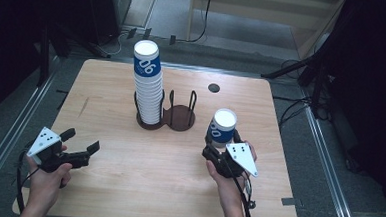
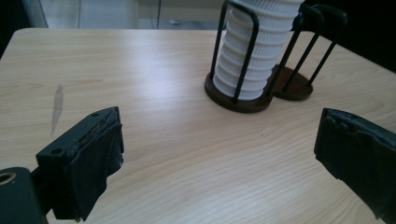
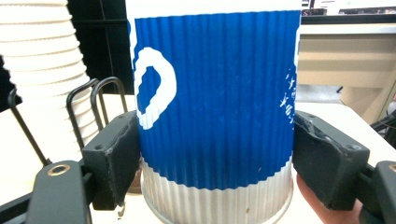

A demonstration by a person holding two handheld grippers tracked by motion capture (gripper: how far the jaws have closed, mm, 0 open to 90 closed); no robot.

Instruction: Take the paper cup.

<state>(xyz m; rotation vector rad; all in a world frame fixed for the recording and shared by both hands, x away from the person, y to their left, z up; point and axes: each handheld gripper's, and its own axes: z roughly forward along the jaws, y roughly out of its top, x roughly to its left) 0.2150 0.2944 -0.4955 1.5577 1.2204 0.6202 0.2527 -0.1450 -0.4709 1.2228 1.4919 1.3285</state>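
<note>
Right now, the scene by parts:

Right gripper [image 1: 220,144]: held in the person's right hand near the right front of the desk [image 1: 117,184]; its fingers [image 3: 116,154] pinch a single paper cup, one pad on each side of the cup's lower body.

Paper cup [image 1: 222,126]: upside down, wide rim downward and white base upward (the blue band with white print wraps the middle, the ribbed white part sits below it). In the right gripper view [image 3: 215,107] it stands upright between the two black pads, both touching it.

Left gripper [image 1: 83,143]: held in the person's left hand at the left front of the desk, well apart from the cup; its fingers [image 2: 95,158] are spread wide with bare desk between them, touching nothing.

Cup stack [image 1: 147,83]: a tall column of nested ribbed cups, also upside down, the top one showing the same blue band; it stands in the left ring of the holder.

Holder [image 1: 180,115]: dark double base with thin black wire loops (two round bays side by side), near the middle of the desk; the right bay holds nothing. In the left gripper view [image 2: 289,88] it sits ahead and to the right of the spread fingers.

Round dark grommet [image 1: 213,88]: set in the desk behind the holder, near the far edge.
</note>
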